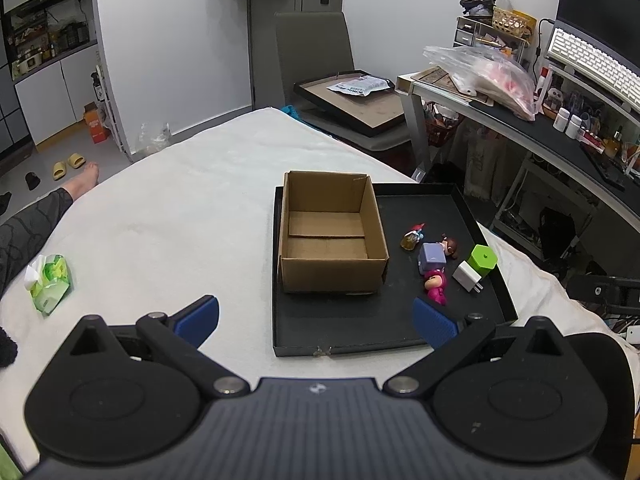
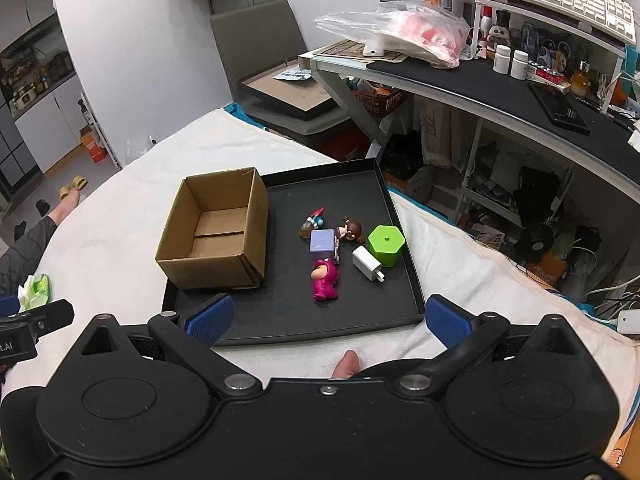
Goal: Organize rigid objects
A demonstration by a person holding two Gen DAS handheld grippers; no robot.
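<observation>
A black tray [image 1: 352, 332] [image 2: 288, 320] lies on the white bed. An empty open cardboard box [image 1: 332, 236] [image 2: 218, 230] stands on its left part. To the right lie a pink figure [image 1: 435, 285] [image 2: 325, 279], a purple cube toy [image 1: 432, 257] [image 2: 322, 242], a brown-haired doll [image 1: 450, 246] [image 2: 350, 230], a small red-capped figure [image 1: 413, 237] [image 2: 313, 222], a white charger [image 1: 467, 276] [image 2: 368, 263] and a green hexagonal box [image 1: 483, 260] [image 2: 386, 245]. My left gripper [image 1: 316, 320] and right gripper [image 2: 328, 318] are open and empty, held near the tray's front edge.
A green tissue pack [image 1: 48, 282] lies on the bed at the left. A person's leg and foot [image 1: 72, 190] rest at the bed's left edge. A cluttered desk [image 2: 500, 80] stands to the right, a chair with a framed board [image 1: 352, 108] behind the bed.
</observation>
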